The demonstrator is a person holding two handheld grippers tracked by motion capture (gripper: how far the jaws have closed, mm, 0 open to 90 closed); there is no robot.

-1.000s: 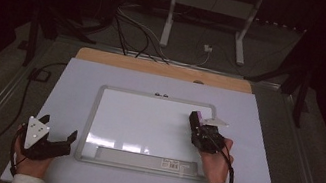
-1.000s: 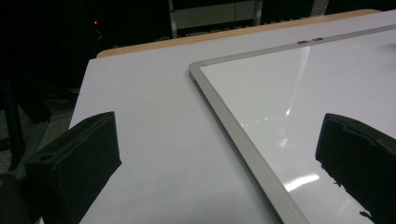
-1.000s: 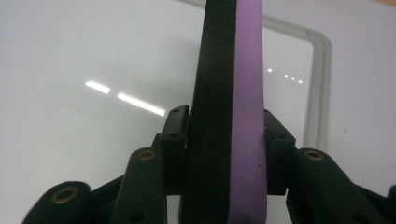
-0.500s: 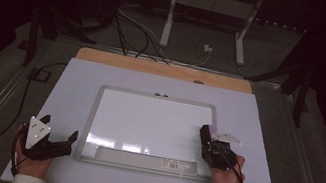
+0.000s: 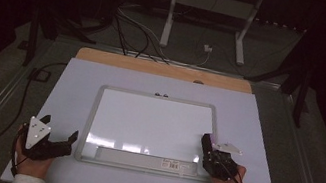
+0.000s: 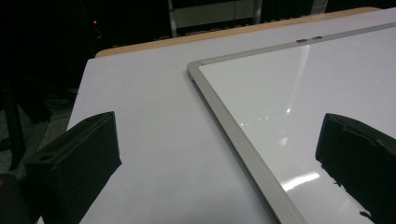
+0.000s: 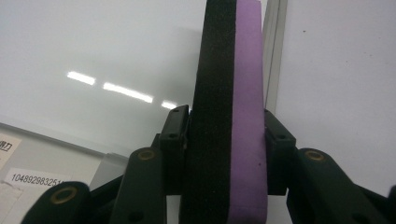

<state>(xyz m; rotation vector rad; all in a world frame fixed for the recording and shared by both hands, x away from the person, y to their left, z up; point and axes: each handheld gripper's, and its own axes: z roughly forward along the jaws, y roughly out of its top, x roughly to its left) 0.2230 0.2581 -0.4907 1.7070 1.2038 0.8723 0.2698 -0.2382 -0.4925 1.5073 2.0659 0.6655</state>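
A whiteboard [image 5: 156, 120] with a silver frame lies flat in the middle of the white table [image 5: 75, 86]. At its near right corner my right gripper [image 5: 206, 141] is shut on an eraser [image 5: 207, 143]. In the right gripper view the eraser [image 7: 229, 116] is a slab with a black layer and a purple layer, standing on edge between the jaws of that gripper [image 7: 226, 128], over the board's right frame. My left gripper [image 5: 62, 127] rests open by the board's near left corner. Its jaws [image 6: 210, 149] straddle the frame of the whiteboard [image 6: 303, 93] with nothing between them.
The board's near edge has a grey tray strip with a barcode label [image 5: 176, 165]. A wooden strip [image 5: 165, 69] borders the table's far side. Cables [image 5: 131, 30] and a white stand [image 5: 211, 8] are on the dark floor beyond.
My right gripper has drawn back toward the person along the board's right edge, carrying the eraser to the near right corner. The left gripper has stayed put.
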